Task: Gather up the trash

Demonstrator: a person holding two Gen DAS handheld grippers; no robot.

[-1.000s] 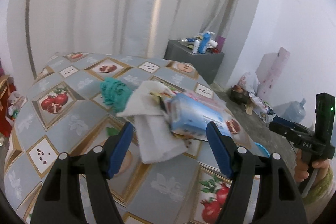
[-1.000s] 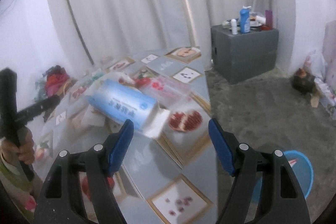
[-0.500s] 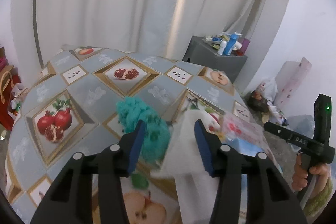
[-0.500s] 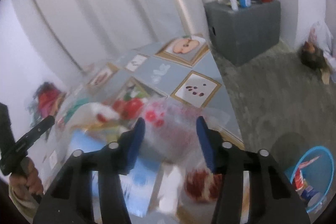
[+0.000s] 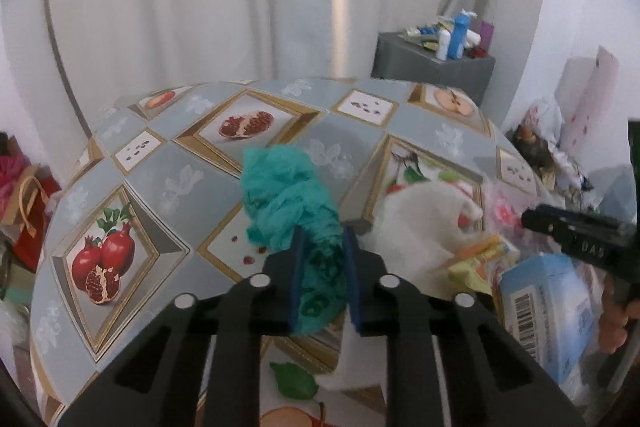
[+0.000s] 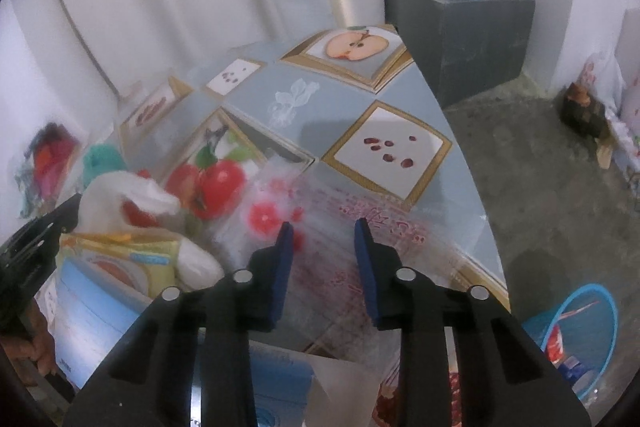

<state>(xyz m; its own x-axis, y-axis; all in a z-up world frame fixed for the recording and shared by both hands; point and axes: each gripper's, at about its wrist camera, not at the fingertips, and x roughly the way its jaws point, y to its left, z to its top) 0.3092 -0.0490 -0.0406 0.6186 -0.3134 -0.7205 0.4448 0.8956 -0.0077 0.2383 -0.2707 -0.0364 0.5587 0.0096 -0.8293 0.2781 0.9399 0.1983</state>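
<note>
A pile of trash lies on the table with the fruit-print cloth (image 5: 160, 187). My left gripper (image 5: 323, 235) is closing, and its blue pads press on both sides of a crumpled teal wad (image 5: 284, 195). To its right lie a white cloth (image 5: 424, 219), a yellow packet (image 5: 476, 263) and a blue box with a barcode (image 5: 548, 307). My right gripper (image 6: 323, 227) is also closing, with a clear plastic bag with red print (image 6: 332, 203) between its pads. I cannot see those pads pressing on the bag.
A blue basket (image 6: 580, 339) holding some trash stands on the floor right of the table. A grey cabinet (image 6: 460, 27) with bottles is at the back. A green leaf (image 5: 296, 381) lies near the left gripper. The table edge (image 6: 472, 187) runs close to the clear bag.
Both grippers have moved forward and down onto the pile and their jaws have narrowed. The left one now grips the teal wad; the right one straddles the clear bag.
</note>
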